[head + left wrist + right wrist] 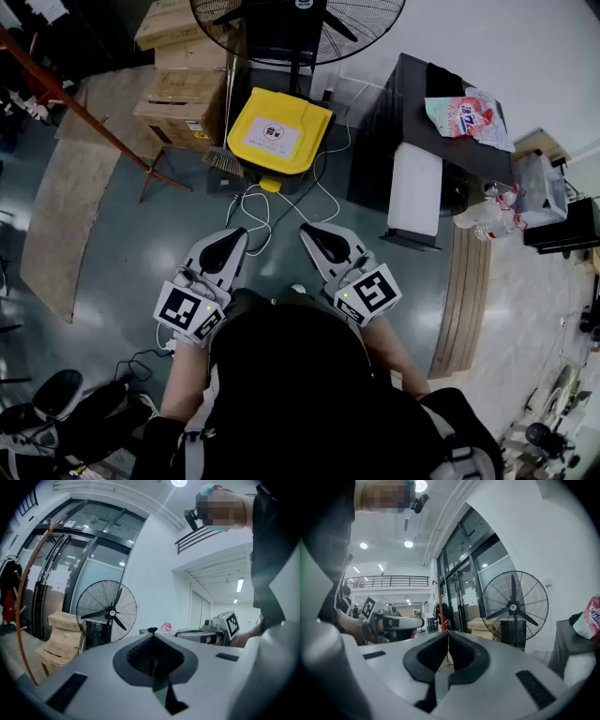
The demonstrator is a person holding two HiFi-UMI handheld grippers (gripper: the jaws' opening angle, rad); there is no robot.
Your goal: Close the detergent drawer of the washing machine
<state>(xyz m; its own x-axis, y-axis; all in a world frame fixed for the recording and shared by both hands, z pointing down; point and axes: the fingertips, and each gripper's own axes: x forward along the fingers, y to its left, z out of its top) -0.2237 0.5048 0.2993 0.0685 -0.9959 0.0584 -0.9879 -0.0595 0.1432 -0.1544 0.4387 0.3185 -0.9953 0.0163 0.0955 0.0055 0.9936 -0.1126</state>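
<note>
The dark washing machine (439,141) stands at the right in the head view, seen from above. A white slab (414,190) juts from its near side; I cannot tell whether it is the drawer. A pink detergent bag (466,117) lies on top. Both grippers are held close to the person's body, well left of the machine and pointing level. My left gripper (234,240) is shut with nothing in it, its black pads (140,656) meeting. My right gripper (314,232) is shut and empty too, pads (461,651) together. The machine's edge (576,651) shows at the far right of the right gripper view.
A yellow bin lid (278,131), a big floor fan (298,28) and stacked cardboard boxes (183,94) stand ahead. White cables (262,208) lie on the floor. A red coat stand (94,122) is at the left, a wooden board (469,291) and a clear bottle (483,217) at the right.
</note>
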